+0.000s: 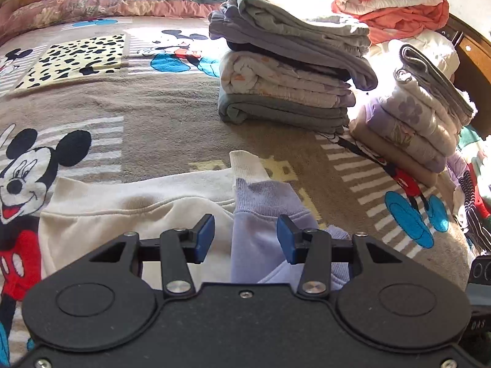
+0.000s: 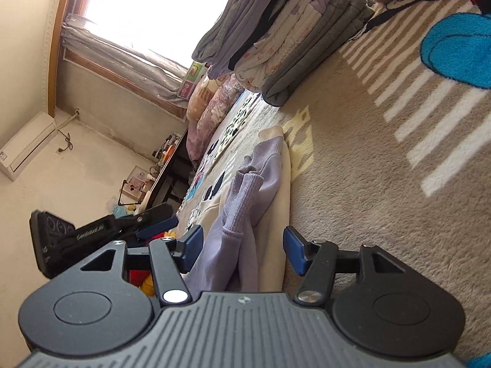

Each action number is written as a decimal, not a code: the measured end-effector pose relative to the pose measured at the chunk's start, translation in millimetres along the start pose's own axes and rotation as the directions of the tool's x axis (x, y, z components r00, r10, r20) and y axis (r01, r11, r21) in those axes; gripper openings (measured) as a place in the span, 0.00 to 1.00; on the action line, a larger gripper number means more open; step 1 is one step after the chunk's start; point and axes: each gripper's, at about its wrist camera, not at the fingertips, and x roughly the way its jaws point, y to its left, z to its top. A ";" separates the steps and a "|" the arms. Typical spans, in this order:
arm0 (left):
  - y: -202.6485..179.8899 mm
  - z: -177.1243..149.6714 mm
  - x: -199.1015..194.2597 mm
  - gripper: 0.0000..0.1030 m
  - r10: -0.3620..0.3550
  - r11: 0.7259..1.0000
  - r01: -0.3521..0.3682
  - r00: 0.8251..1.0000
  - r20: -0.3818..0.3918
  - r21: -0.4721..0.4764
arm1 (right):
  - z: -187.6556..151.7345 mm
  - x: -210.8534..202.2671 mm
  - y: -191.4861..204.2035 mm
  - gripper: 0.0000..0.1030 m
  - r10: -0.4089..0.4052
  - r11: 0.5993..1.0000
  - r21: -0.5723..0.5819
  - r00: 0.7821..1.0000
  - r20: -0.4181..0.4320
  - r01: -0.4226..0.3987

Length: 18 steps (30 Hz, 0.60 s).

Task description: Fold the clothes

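A cream and lavender sweatshirt (image 1: 172, 211) lies flat on the Mickey Mouse blanket (image 1: 172, 116). Its lavender sleeves (image 1: 264, 202) are laid over the right side, cuffs pointing away. My left gripper (image 1: 245, 240) is open just above the lavender part, jaws apart and empty. In the right wrist view the same sweatshirt (image 2: 245, 202) lies ahead and my right gripper (image 2: 242, 251) is open over its lavender sleeve, holding nothing. The left gripper (image 2: 107, 233) shows at the left of that view.
Two stacks of folded clothes stand on the bed: a tall grey and floral one (image 1: 285, 70) and a smaller leaning one (image 1: 417, 116). An orange quilt (image 1: 396, 3) and pillows (image 1: 76, 3) lie at the back. A wooden bed edge (image 1: 472, 58) is at right.
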 end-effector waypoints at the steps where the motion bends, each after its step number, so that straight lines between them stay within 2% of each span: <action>1: 1.7 3.4 9.2 0.42 -0.005 1.000 0.004 1.000 -0.021 -0.009 | -0.7 0.7 6.9 0.57 -0.008 1.000 -0.025 1.000 -0.017 0.008; 3: 4.3 9.8 29.0 0.42 0.002 1.000 -0.003 0.998 -0.064 -0.012 | -4.0 2.7 21.4 0.57 -0.043 0.995 -0.092 0.997 -0.061 0.037; 5: 4.8 11.2 37.8 0.34 -0.007 1.000 0.006 0.997 -0.080 -0.011 | -8.1 5.6 35.8 0.57 -0.098 0.978 -0.192 0.990 -0.102 0.077; 7: 5.4 10.9 39.6 0.27 -0.027 0.999 0.025 0.997 -0.070 -0.023 | -12.0 7.1 48.0 0.57 -0.142 0.954 -0.284 0.982 -0.127 0.101; 9: 8.5 8.8 38.6 0.21 -0.032 0.999 0.030 0.998 -0.047 -0.045 | -15.2 8.1 55.0 0.57 -0.152 0.938 -0.333 0.977 -0.147 0.095; 10: 10.1 7.7 38.1 0.14 -0.035 0.998 0.033 0.999 -0.035 -0.056 | -16.5 8.8 57.7 0.57 -0.155 0.931 -0.353 0.976 -0.155 0.092; 13: 14.8 4.5 36.5 0.06 -0.043 0.995 0.042 0.999 0.000 -0.088 | -21.8 10.4 61.8 0.57 -0.179 0.912 -0.397 0.970 -0.164 0.101; 18: 22.6 -0.8 34.0 0.06 -0.052 0.988 0.060 0.997 0.059 -0.141 | -25.8 7.4 58.8 0.57 -0.202 0.915 -0.385 0.964 -0.172 0.123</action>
